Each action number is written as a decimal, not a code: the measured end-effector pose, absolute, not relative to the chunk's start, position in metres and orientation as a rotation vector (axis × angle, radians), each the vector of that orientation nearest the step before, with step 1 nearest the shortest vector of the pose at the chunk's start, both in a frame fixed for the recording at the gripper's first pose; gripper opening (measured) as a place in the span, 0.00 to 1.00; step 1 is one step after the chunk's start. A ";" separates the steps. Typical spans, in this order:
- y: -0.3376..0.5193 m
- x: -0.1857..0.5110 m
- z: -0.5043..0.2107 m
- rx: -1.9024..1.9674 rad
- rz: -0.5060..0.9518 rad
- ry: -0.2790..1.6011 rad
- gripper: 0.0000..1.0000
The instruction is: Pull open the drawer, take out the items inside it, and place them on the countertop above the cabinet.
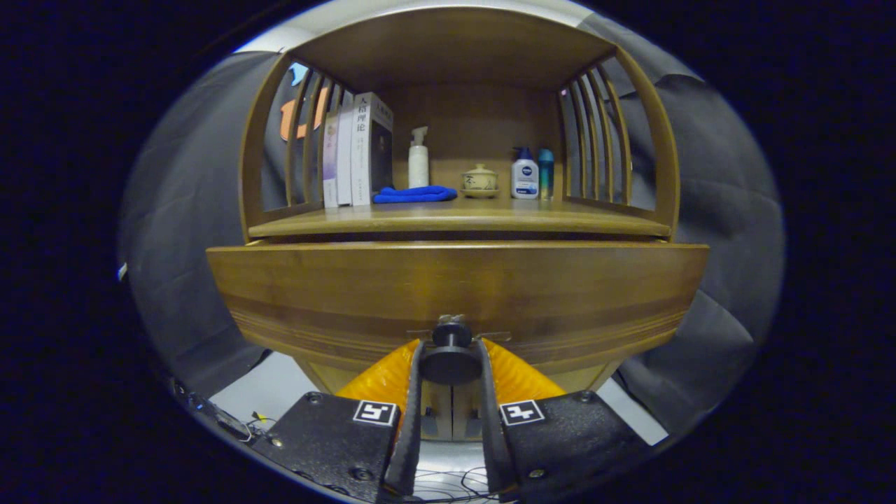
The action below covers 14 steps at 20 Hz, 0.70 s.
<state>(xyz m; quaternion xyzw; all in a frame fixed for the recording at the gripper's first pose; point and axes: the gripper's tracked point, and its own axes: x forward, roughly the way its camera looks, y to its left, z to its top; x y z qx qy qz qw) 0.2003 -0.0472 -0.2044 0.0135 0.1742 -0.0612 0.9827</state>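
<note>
We see tongs [451,364] pinching drawer knob [451,357], one finger each side. Drawer [455,294] front just ahead, pulled slightly out. Beyond, counter [455,222] carries books [355,150], blue cloth [414,194], bottles [418,159].

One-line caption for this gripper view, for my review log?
Tool shut on the round dark drawer knob of the wooden cabinet drawer, slightly pulled out below the countertop.

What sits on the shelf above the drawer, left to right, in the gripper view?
Books → blue cloth → white pump bottle → lidded ceramic pot → white lotion bottle → teal bottle. Below, the gripper is shut on the drawer knob.
</note>
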 end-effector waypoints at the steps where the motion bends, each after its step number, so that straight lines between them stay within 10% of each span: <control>1: -0.046 0.192 -0.204 0.029 -0.120 0.347 0.41; 14: -0.033 0.099 -0.216 -0.080 -0.072 0.357 0.40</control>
